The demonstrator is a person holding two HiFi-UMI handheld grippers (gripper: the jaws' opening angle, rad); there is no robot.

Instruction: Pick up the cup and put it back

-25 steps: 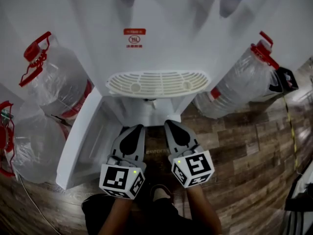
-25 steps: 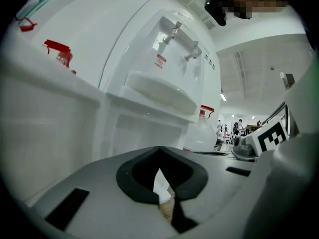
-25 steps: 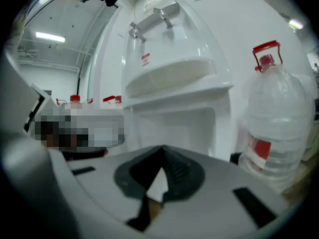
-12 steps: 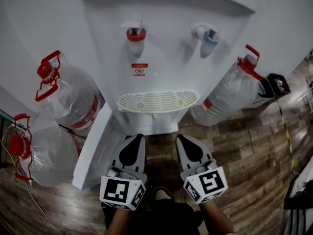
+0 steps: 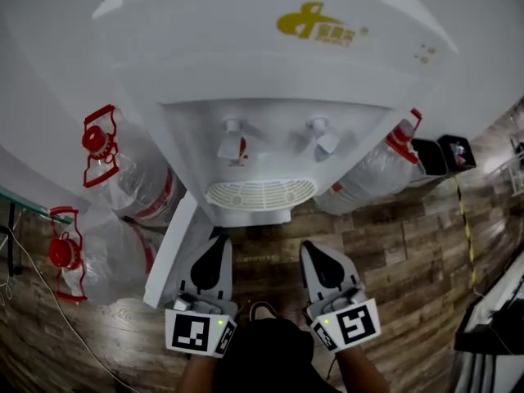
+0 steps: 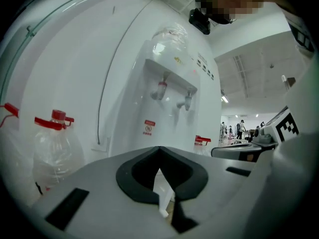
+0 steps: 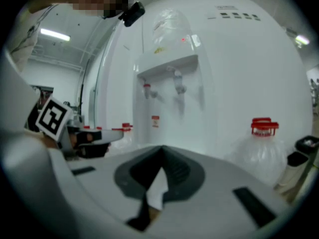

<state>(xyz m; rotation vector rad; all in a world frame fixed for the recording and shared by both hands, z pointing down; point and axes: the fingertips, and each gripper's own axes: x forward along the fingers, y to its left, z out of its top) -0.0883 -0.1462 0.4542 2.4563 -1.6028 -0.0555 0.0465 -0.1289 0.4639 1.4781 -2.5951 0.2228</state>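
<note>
- Both grippers have risen before the water dispenser [image 5: 270,72], whose top now shows.
- Red-capped water bottles [image 5: 135,182] stand at its left.
- The left gripper [image 5: 219,242] is closed and empty.
- The right gripper [image 5: 311,250] is closed and empty.
- No view shows the cup.

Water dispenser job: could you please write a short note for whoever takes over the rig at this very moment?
Left gripper: shut, nothing between its jaws, held low in front of the water dispenser.
Right gripper: shut and empty too, beside the left one.
Cup: not in any view. The drip tray shows no cup on it in the head view.
Done: cannot tell from these views; no cup is held.
Left: find the cup, pick it up and put it back.
</note>
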